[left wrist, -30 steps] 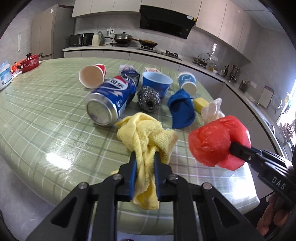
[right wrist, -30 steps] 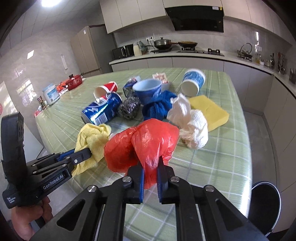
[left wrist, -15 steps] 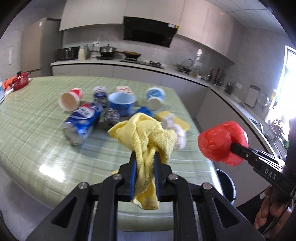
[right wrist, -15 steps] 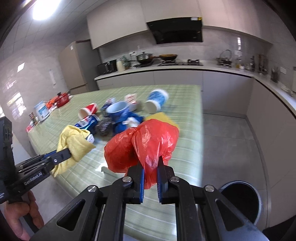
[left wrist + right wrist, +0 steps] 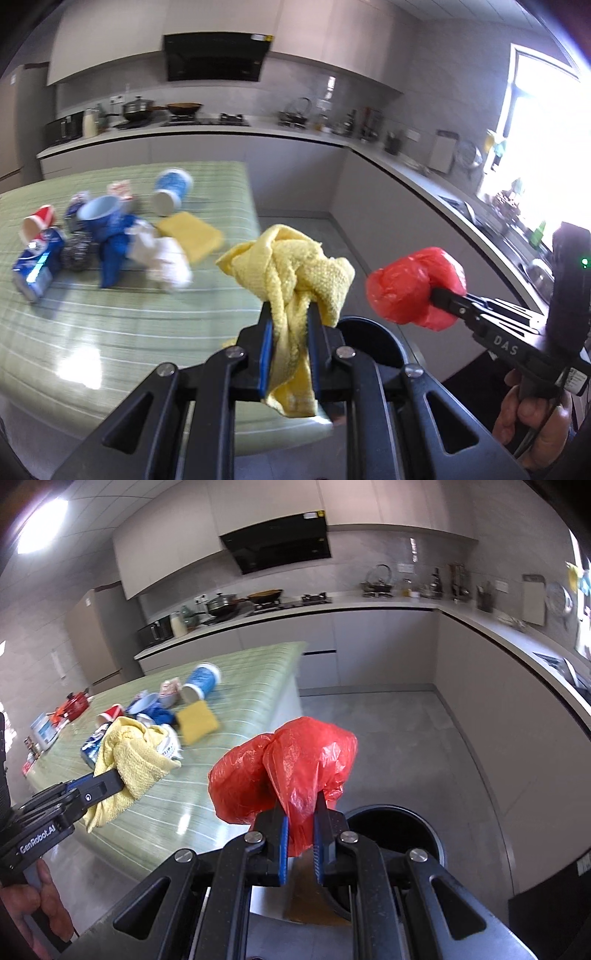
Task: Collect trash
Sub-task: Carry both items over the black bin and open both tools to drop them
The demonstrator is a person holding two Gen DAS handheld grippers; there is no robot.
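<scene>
My left gripper (image 5: 289, 314) is shut on a crumpled yellow cloth (image 5: 291, 266), lifted clear of the green table (image 5: 110, 332); the same cloth (image 5: 129, 753) shows at the left of the right wrist view. My right gripper (image 5: 300, 805) is shut on a red plastic bag (image 5: 291, 764), which also appears as a red plastic bag (image 5: 410, 290) on the right in the left wrist view. A round black trash bin (image 5: 399, 830) stands on the floor just beyond and below the right gripper; part of that trash bin (image 5: 373, 339) sits behind the left gripper.
On the table lie a blue can (image 5: 35, 266), a red paper cup (image 5: 37, 221), a blue cup (image 5: 99, 214), a steel scourer (image 5: 75, 251), a blue cloth (image 5: 110, 254), white tissue (image 5: 162, 258), a yellow sponge (image 5: 190, 236) and a blue-and-white tub (image 5: 171, 190). Kitchen counters line the walls.
Both grippers have swung right and away from the table with their loads still held. The trash bin has come into view below them; the table clutter now lies off to the left.
</scene>
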